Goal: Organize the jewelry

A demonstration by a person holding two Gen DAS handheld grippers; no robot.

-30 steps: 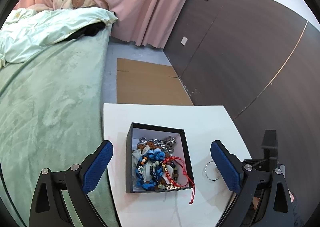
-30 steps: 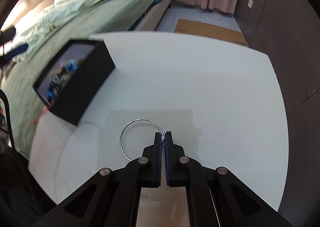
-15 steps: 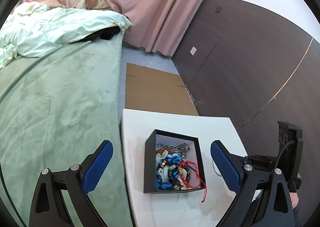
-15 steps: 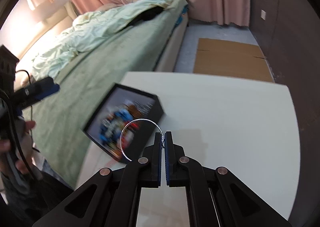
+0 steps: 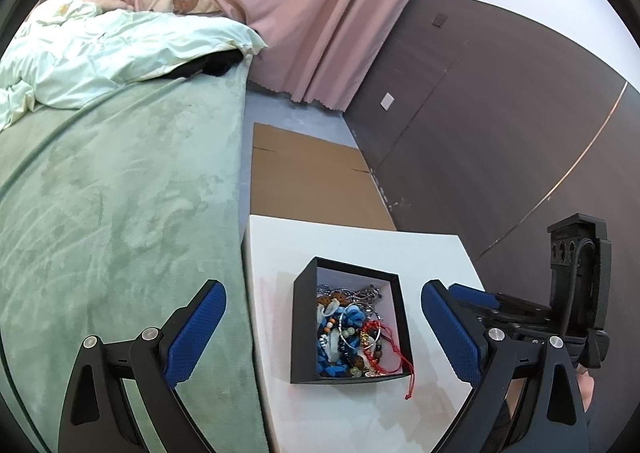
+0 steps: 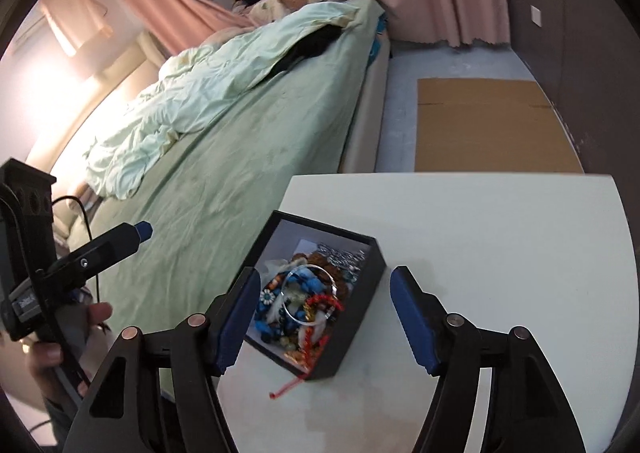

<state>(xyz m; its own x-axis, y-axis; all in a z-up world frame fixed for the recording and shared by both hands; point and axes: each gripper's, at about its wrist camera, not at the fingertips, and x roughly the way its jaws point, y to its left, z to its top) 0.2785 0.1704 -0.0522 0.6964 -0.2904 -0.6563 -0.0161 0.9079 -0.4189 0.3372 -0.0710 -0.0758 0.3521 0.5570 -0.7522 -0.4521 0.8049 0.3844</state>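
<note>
A black jewelry box (image 5: 346,323) (image 6: 362,307) sits on the white table (image 5: 352,245) (image 6: 500,237), filled with tangled beads, chains and a red cord that hangs over its rim. A thin silver ring bangle (image 6: 307,293) (image 5: 357,326) lies on top of the pile inside the box. My right gripper (image 6: 325,319) is open and empty, hovering above the box. My left gripper (image 5: 323,327) is open and empty, held higher, with the box between its fingers in view. The right gripper also shows at the right edge of the left wrist view (image 5: 520,317).
A green bed (image 5: 120,193) with a pale crumpled duvet (image 5: 100,49) stands along the table's left side. Flat cardboard (image 5: 312,181) lies on the floor beyond the table. A dark wall panel (image 5: 500,125) runs on the right, pink curtains (image 5: 304,13) behind.
My right gripper carried the silver bangle from the table to above the box, opened and released it into the box. My left gripper rose and drew back.
</note>
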